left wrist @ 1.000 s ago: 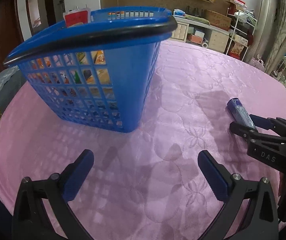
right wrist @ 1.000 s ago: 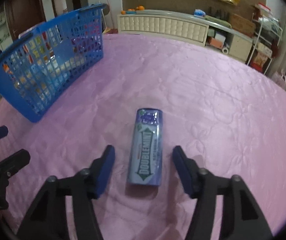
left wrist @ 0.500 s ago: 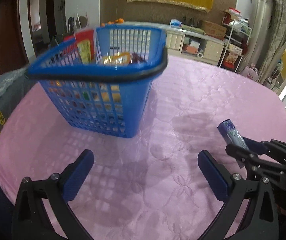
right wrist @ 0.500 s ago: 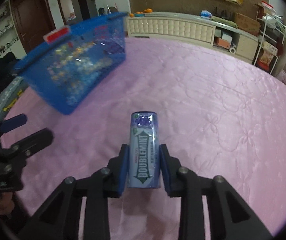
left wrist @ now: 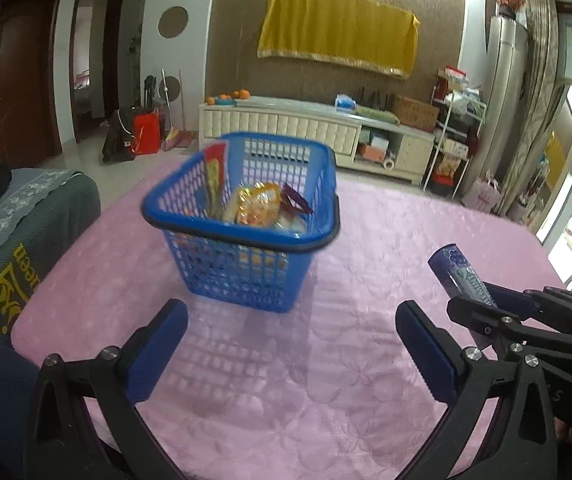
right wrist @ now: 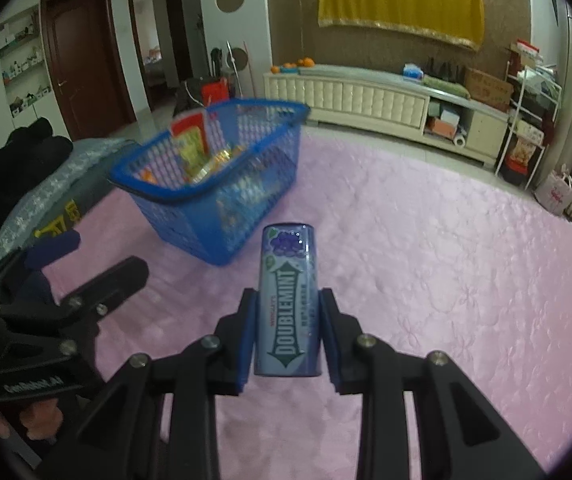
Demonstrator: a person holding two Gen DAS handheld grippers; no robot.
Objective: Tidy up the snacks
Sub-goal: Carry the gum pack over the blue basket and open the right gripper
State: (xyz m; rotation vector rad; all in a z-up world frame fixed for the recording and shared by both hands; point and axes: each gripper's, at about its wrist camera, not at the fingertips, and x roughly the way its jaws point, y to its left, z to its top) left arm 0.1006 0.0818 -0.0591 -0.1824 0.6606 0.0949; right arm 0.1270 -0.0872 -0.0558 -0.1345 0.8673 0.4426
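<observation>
My right gripper point(right wrist: 288, 330) is shut on a purple Doublemint gum can point(right wrist: 289, 296) and holds it above the pink tablecloth point(right wrist: 426, 264). The can and gripper also show in the left wrist view point(left wrist: 460, 276), at the right. A blue plastic basket point(left wrist: 246, 240) holding several snack packets point(left wrist: 256, 206) stands on the cloth, ahead of and left of the can point(right wrist: 214, 188). My left gripper point(left wrist: 292, 344) is open and empty, hovering over the cloth in front of the basket; it appears at the left of the right wrist view point(right wrist: 82, 264).
A grey-covered seat point(left wrist: 18, 248) with dark clothing borders the table's left edge. A long cream cabinet point(left wrist: 310, 136) and shelves point(left wrist: 454, 128) stand on the floor beyond the table's far edge. The pink cloth point(left wrist: 386, 232) spreads to the right of the basket.
My right gripper closed on the gum can and lifted it off the cloth. Both grippers rose and drew back, so the basket looks smaller and its contents show.
</observation>
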